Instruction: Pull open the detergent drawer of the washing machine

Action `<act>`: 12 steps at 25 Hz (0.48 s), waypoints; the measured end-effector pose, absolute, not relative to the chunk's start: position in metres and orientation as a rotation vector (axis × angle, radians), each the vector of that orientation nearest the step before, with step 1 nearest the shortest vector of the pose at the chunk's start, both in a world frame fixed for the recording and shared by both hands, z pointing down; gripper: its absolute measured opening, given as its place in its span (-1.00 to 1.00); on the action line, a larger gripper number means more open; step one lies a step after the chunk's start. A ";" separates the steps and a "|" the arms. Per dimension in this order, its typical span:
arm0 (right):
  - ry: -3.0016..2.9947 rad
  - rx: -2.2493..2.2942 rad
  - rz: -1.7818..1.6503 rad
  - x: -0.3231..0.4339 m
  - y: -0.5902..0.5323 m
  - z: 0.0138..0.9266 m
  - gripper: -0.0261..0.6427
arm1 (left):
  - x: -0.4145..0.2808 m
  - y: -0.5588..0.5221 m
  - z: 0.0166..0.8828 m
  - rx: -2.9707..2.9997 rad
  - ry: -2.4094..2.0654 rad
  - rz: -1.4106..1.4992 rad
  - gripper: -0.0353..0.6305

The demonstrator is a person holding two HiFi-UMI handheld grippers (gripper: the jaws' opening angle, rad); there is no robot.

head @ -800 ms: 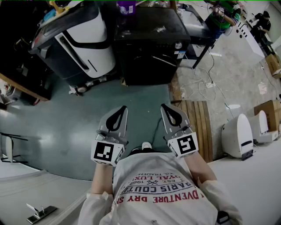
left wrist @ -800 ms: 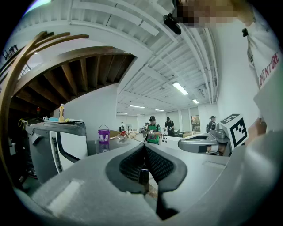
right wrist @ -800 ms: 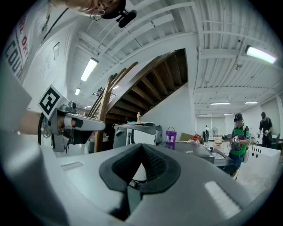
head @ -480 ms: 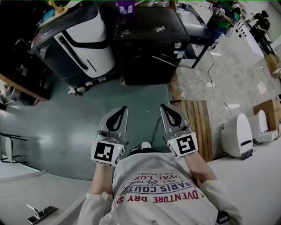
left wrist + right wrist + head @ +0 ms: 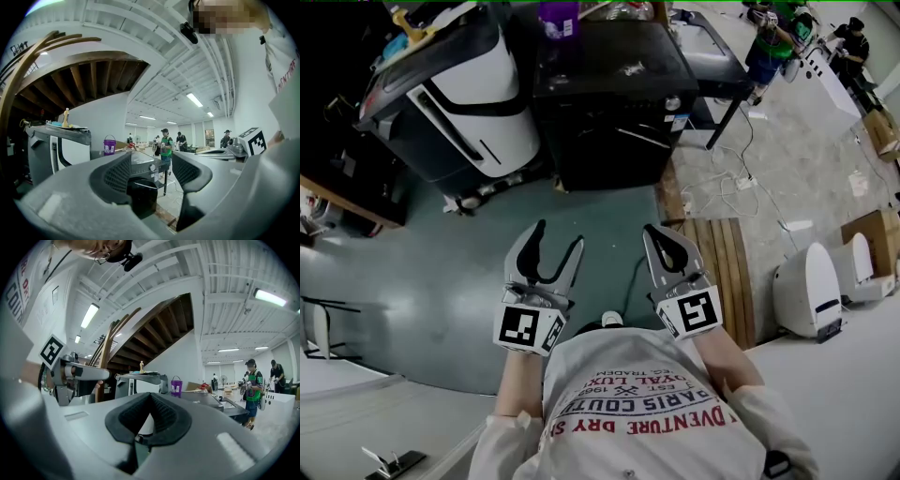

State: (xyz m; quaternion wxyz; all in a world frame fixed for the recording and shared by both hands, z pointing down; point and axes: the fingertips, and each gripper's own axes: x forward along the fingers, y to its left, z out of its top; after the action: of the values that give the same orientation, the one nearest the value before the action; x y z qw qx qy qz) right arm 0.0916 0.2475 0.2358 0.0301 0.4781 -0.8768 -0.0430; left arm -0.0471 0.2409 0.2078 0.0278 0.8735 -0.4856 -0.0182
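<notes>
A black washing machine stands ahead of me across a stretch of green floor, with a round knob on its front panel. I cannot make out its detergent drawer. My left gripper is held level and open, with nothing between its fingers and well short of the machine. In the left gripper view the machine shows in the gap of the left gripper. My right gripper hangs beside it, shut and empty, and the right gripper view shows the right gripper with pads together.
A white-and-black machine stands left of the black one. A purple bucket sits on top. A wooden pallet, loose cables and a white appliance lie to the right. People stand far back.
The left gripper's jaws have opened wide; they were together before. The view has shifted slightly. The right gripper has stayed shut and in place.
</notes>
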 end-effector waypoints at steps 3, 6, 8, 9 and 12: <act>-2.702 1.489 -0.128 0.100 0.236 0.236 -0.92 | -0.045 0.230 0.210 2.691 -1.511 -0.043 -0.09; -2.696 1.499 -0.105 0.106 0.223 0.241 -0.92 | -0.041 0.219 0.216 2.694 -1.503 -0.011 -0.09; -2.689 1.497 -0.083 0.107 0.213 0.246 -0.92 | -0.042 0.210 0.220 2.684 -1.497 0.007 -0.09; -2.686 1.493 -0.074 0.107 0.209 0.248 -0.92 | -0.043 0.206 0.223 2.676 -1.495 0.014 -0.09; -2.680 1.481 -0.050 0.106 0.190 0.254 -0.92 | -0.046 0.186 0.234 2.653 -1.490 0.025 -0.09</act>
State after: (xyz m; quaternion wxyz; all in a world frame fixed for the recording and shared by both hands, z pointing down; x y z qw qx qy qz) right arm 0.1061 0.1903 0.2541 0.0397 0.4834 -0.8743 -0.0163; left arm -0.0455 0.1864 0.2337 0.0494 0.8709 -0.4889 0.0083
